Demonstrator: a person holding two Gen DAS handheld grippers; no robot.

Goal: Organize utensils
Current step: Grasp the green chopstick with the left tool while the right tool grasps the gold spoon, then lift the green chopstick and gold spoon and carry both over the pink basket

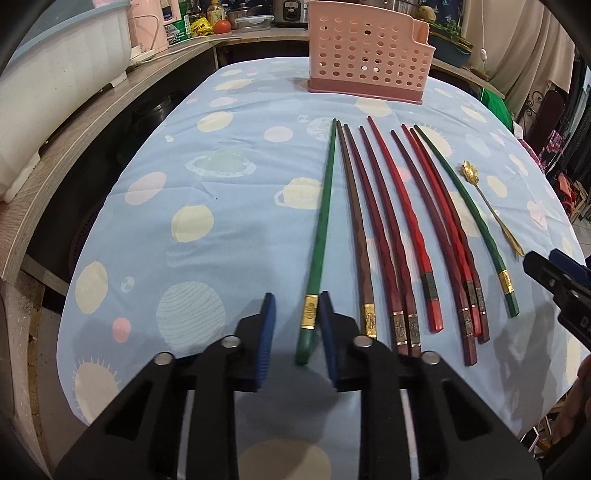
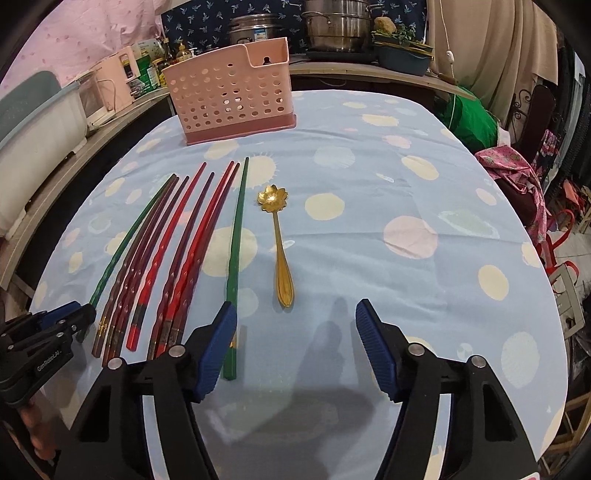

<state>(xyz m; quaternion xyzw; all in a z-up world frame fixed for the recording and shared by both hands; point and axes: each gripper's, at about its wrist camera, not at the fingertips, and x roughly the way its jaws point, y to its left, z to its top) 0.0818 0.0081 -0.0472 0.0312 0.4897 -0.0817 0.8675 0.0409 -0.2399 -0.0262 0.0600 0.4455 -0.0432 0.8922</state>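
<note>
Several chopsticks (image 1: 391, 229), red, maroon and brown with a green one at each side, lie in a row on the blue planet-print tablecloth (image 1: 221, 206). My left gripper (image 1: 297, 321) straddles the banded end of the left green chopstick (image 1: 317, 251). Its right pad sits against the stick, and a gap shows at the left pad. My right gripper (image 2: 295, 332) stands open just short of the gold flower spoon (image 2: 282, 266), with the end of the right green chopstick (image 2: 236, 243) beside its left pad. A pink perforated holder (image 1: 365, 51) (image 2: 229, 92) stands at the far edge.
A wooden counter (image 1: 92, 122) with a white tub, bottles and a tomato runs along the left. Steel pots (image 2: 336, 26) stand behind the holder. A green bag (image 2: 472, 118) and pink cloth (image 2: 517, 173) lie off the table's right edge.
</note>
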